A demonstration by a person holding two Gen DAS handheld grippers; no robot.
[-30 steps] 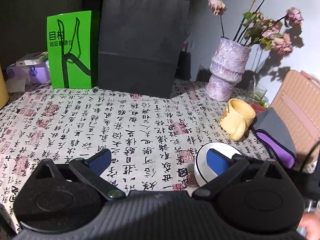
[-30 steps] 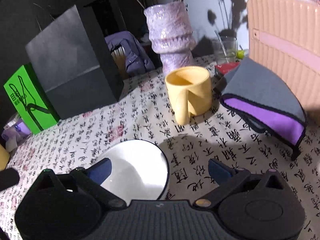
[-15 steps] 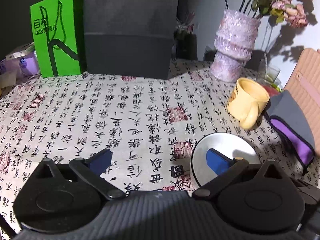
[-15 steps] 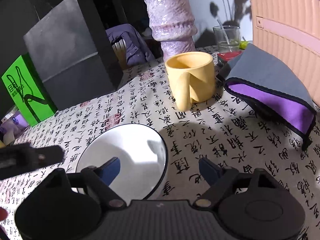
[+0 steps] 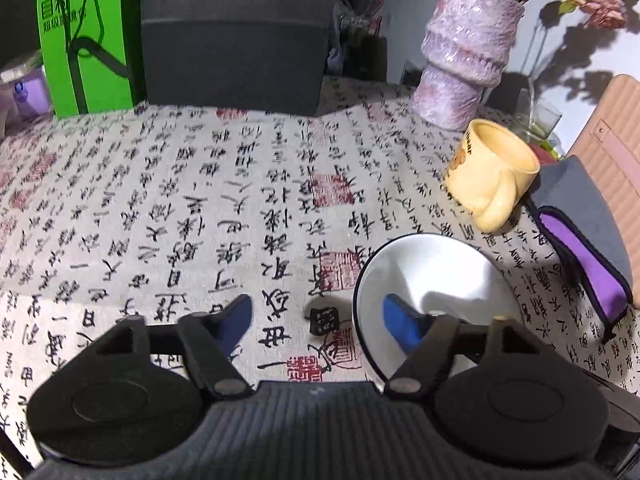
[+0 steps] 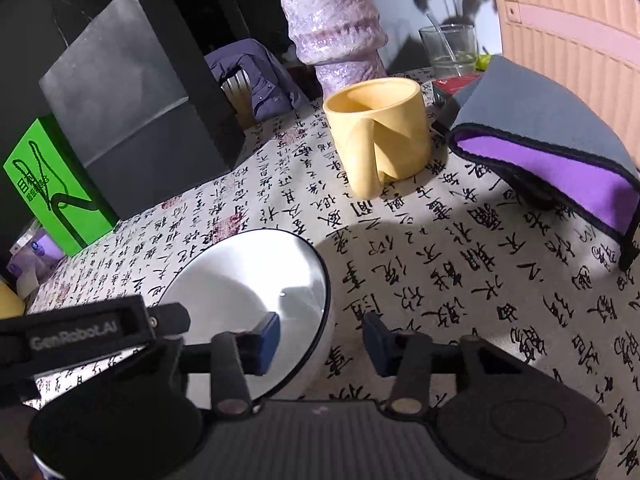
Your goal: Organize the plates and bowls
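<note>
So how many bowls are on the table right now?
1. A white bowl sits on the cloth, nearer than the yellow mug, with one finger of each claw inside its rim. Others may be out of view.

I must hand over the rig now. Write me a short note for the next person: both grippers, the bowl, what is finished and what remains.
Left gripper: jaws closing across the left rim of the white bowl, not pressing yet.
Right gripper: jaws closing across the bowl's right rim, pads apart from it.
The bowl stands upright on the printed tablecloth, in front of the yellow mug.
Done: both grippers placed at the bowl.
Left: grip, lift, put it away. No plates in view.
</note>
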